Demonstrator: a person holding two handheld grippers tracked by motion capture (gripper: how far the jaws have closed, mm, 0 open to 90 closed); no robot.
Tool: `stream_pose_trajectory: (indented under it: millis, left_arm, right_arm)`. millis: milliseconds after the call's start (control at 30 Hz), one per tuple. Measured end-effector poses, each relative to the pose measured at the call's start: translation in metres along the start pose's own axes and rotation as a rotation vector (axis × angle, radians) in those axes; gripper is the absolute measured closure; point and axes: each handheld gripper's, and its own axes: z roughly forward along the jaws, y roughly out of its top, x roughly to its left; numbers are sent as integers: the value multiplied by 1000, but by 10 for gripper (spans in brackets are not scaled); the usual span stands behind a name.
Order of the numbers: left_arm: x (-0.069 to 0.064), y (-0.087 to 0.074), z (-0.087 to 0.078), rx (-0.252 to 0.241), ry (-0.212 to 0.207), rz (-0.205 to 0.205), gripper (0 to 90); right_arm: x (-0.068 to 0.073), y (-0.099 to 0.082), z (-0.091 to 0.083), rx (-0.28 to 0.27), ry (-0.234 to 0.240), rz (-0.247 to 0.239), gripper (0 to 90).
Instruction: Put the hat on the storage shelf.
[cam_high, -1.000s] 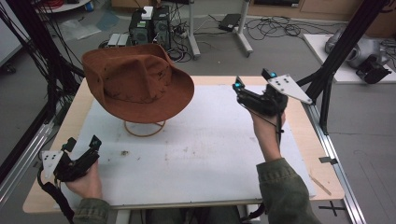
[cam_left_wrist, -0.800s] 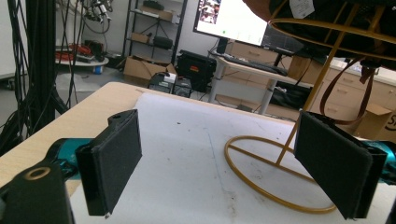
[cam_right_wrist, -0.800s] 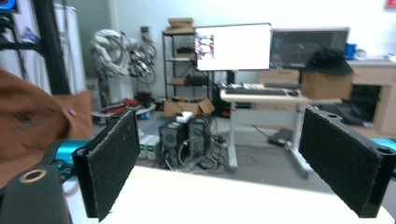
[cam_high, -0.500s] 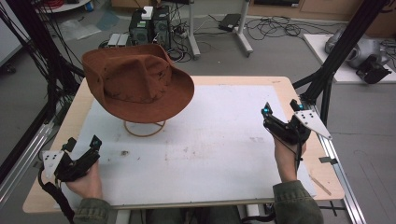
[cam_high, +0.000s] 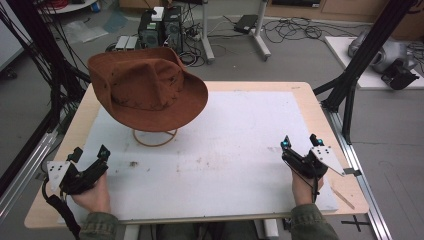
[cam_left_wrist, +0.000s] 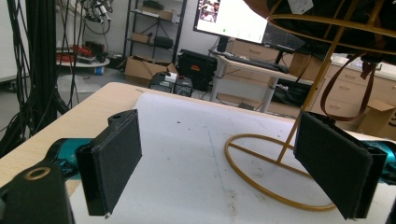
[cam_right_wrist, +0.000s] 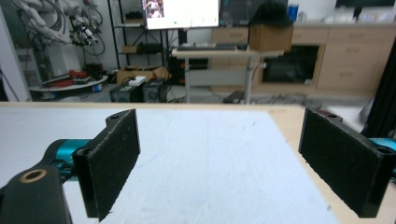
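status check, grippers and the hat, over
Left gripper open, empty, near table edge. Right gripper open, empty. Brown hat sits on gold wire stand, untouched. Nothing in the way.

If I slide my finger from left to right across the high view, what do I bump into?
Left gripper → brown hat on its gold wire stand → bare white mat → right gripper.

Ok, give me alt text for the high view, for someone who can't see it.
A brown brimmed hat sits on a gold wire stand at the far left of a white-topped table. The left gripper and right gripper, both open, rest near the table's near corners.
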Motion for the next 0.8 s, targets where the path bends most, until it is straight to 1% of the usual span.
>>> stream_pose_trajectory:
  millis: [33,67,167,233,267,300,433,533,800]
  left_arm:
    - [0,0,0,-1,0,1,154]
    - [-1,0,0,-3,-2,1,154]
    - [-1,1,-1,-4,0,1,153]
    - [0,1,-1,-6,1,-1,154]
    - [0,1,-1,-8,2,-4,154]
    - [0,1,-1,-9,3,-4,154]
    - [0,1,-2,-9,5,0,154]
    - [0,1,-2,-9,2,0,153]
    - [-2,1,-2,-9,0,10,153]
  right_arm:
    - [1,0,0,6,1,11,118]
    - [3,1,-2,-13,-4,-1,119]
    - [6,1,-2,-19,-2,-14,119]
    - [6,0,-2,-16,-2,-21,119]
    - [7,0,-2,-10,0,-16,119]
    - [7,-1,-2,-13,1,-31,119]
    - [8,-2,-2,-5,3,-39,119]
    - [7,-3,-3,-1,0,-28,119]
    - [6,-4,-3,10,2,-28,119]
